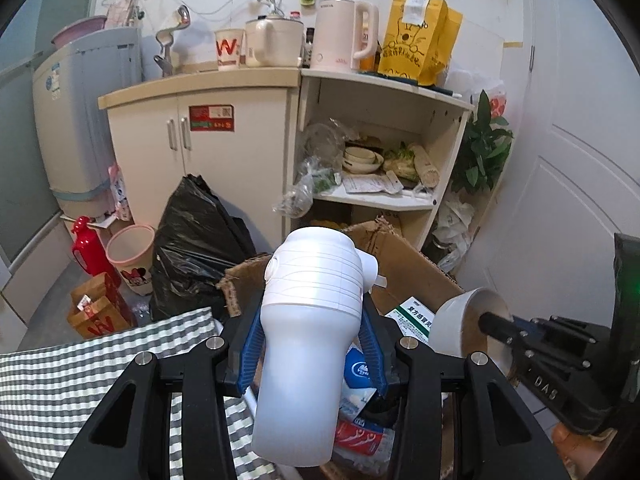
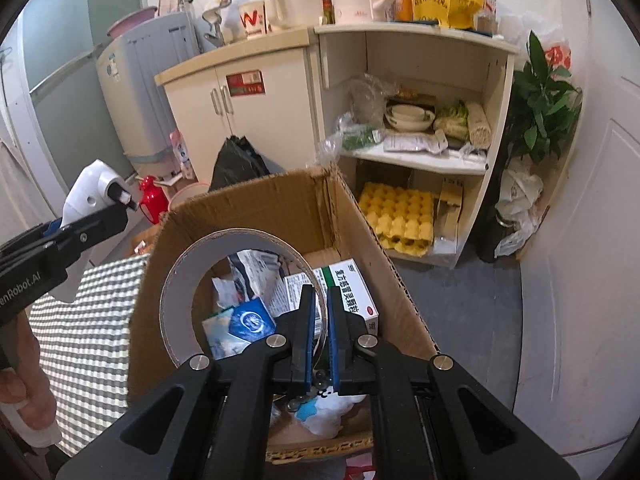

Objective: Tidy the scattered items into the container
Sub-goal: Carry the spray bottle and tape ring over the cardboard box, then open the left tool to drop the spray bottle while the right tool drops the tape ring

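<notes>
My left gripper (image 1: 310, 320) is shut on a white spray bottle (image 1: 308, 344), held upright over the near edge of the open cardboard box (image 1: 404, 264). The same bottle (image 2: 90, 192) shows at the far left in the right wrist view. My right gripper (image 2: 319, 312) is shut on the rim of a tape roll (image 2: 232, 292), which hangs over the inside of the cardboard box (image 2: 360, 232). That tape roll (image 1: 468, 320) and the right gripper (image 1: 496, 322) appear at the right in the left wrist view. Inside the box lie a green-and-white medicine carton (image 2: 352, 292), papers and blue packets (image 2: 252, 320).
A checked cloth (image 2: 88, 344) covers the surface left of the box. Behind stand a black rubbish bag (image 1: 196, 244), a pink bin (image 1: 132, 256), a red flask (image 1: 86, 246), a cream cabinet (image 1: 224, 152) and open shelves (image 2: 420, 160) with bowls and egg trays. A white door (image 2: 592, 240) is at right.
</notes>
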The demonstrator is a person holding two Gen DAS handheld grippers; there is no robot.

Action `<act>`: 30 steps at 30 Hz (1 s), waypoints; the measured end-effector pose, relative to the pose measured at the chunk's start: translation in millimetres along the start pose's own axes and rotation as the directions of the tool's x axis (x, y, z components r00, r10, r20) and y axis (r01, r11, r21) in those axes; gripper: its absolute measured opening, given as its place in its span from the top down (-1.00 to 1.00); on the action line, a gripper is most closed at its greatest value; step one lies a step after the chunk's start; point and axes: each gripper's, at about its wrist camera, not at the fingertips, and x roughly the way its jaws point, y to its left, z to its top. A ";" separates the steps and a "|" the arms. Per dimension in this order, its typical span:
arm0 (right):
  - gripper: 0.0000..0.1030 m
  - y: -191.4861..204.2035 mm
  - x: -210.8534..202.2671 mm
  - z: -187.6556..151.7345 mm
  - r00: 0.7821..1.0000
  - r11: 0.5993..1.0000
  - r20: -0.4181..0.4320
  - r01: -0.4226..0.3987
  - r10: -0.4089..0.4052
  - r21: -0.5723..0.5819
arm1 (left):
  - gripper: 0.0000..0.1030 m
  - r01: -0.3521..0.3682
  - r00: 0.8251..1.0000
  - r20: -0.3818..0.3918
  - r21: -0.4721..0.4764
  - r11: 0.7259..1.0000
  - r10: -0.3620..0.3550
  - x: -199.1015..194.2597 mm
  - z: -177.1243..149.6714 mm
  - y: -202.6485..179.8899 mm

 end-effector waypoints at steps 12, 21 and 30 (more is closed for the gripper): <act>0.29 -5.5 26.2 -7.9 0.999 1.000 -0.047 0.022 -0.022 -0.003 | 0.14 0.049 0.997 -0.063 0.005 0.999 -0.048 49.2 -1.6 -11.5; 0.15 -4.7 34.6 -8.0 0.998 1.000 -0.058 0.017 -0.018 -0.013 | 0.14 0.069 0.990 -0.120 0.002 0.998 -0.068 73.6 -7.0 -12.5; -0.07 2.5 29.7 -4.7 0.999 1.000 -0.036 0.008 -0.009 -0.023 | -0.13 0.074 0.990 -0.119 0.012 0.997 -0.072 67.5 -5.8 -15.0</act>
